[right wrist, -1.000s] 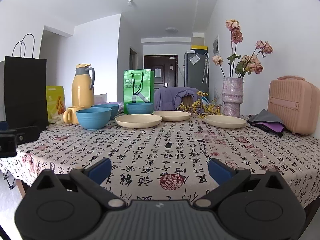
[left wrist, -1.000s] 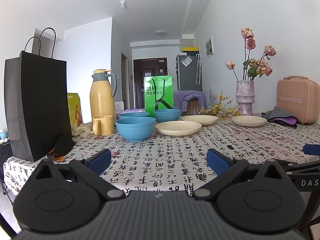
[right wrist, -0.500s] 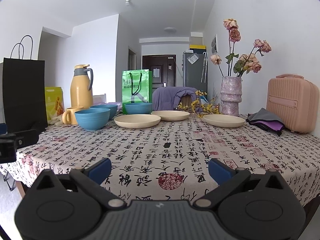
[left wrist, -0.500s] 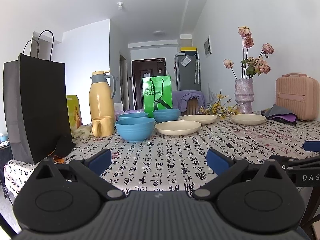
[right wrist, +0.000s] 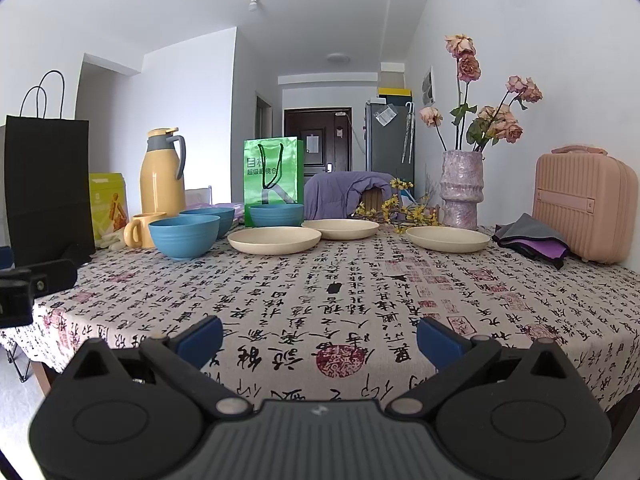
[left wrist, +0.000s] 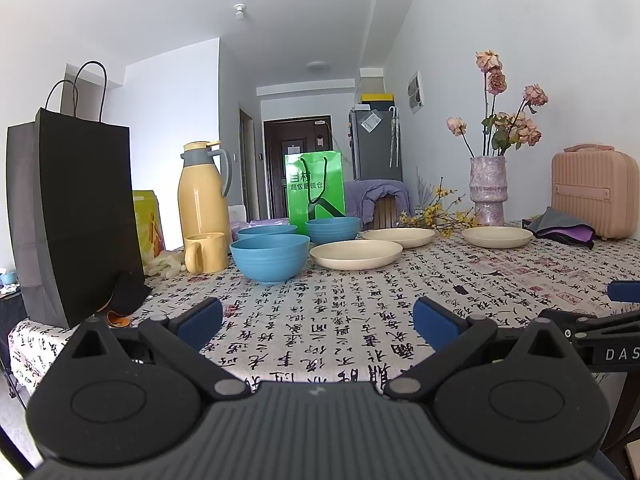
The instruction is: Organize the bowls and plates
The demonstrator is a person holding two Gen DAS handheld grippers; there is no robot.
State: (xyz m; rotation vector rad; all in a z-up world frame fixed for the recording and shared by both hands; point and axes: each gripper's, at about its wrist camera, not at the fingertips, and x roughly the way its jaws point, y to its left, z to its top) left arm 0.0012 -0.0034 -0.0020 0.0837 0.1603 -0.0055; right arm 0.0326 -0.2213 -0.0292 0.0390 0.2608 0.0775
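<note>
From my remote seat both wrist feeds look bright and evenly lit by soft daylight; I cannot tell where it enters. The white walls (right wrist: 520, 40) read slightly washed but not blown out. Shadows are faint: a soft dark patch sits under the nearest blue ribbed bowl (left wrist: 270, 258) on the calligraphy-printed tabletop (left wrist: 360, 308). Fisheye curvature bends the wall edges and ceiling lines, and black vignette fills the corners. Focus holds across the dishes, while the dark brown door (right wrist: 318, 140) down the hall looks dimmer and softer.
</note>
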